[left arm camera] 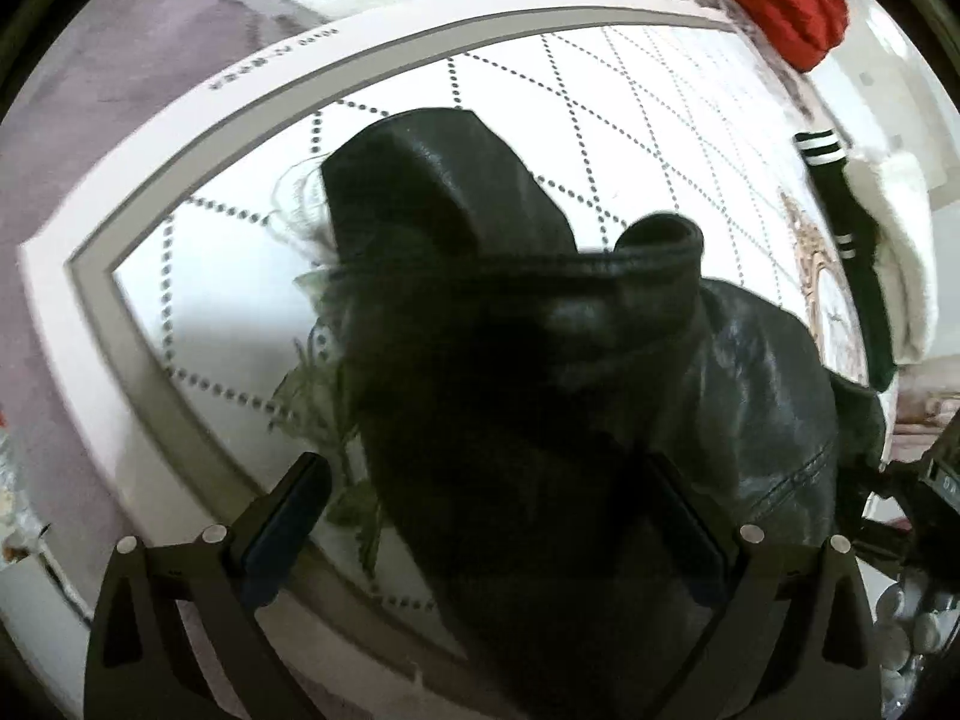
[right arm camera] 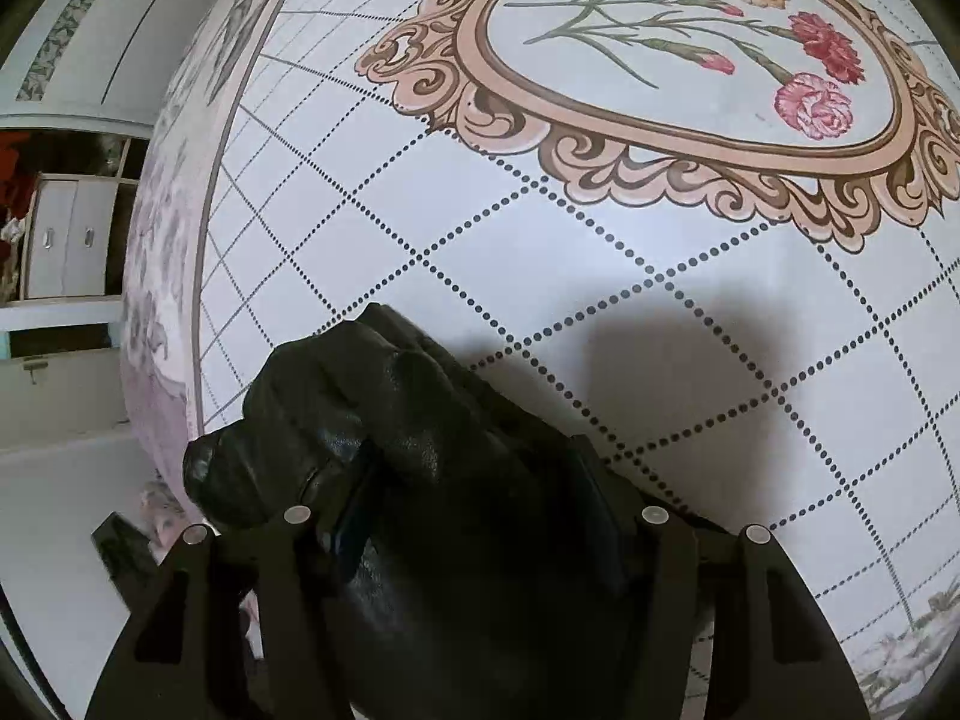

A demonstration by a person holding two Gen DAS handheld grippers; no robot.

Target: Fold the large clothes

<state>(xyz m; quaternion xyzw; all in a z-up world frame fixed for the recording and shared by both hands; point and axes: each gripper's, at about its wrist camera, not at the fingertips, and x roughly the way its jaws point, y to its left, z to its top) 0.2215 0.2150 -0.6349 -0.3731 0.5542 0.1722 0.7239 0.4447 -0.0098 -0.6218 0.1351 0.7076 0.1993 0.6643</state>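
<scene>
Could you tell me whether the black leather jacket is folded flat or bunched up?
Bunched up: the black leather jacket is heaped in rolls on the bedspread, not flat.
</scene>
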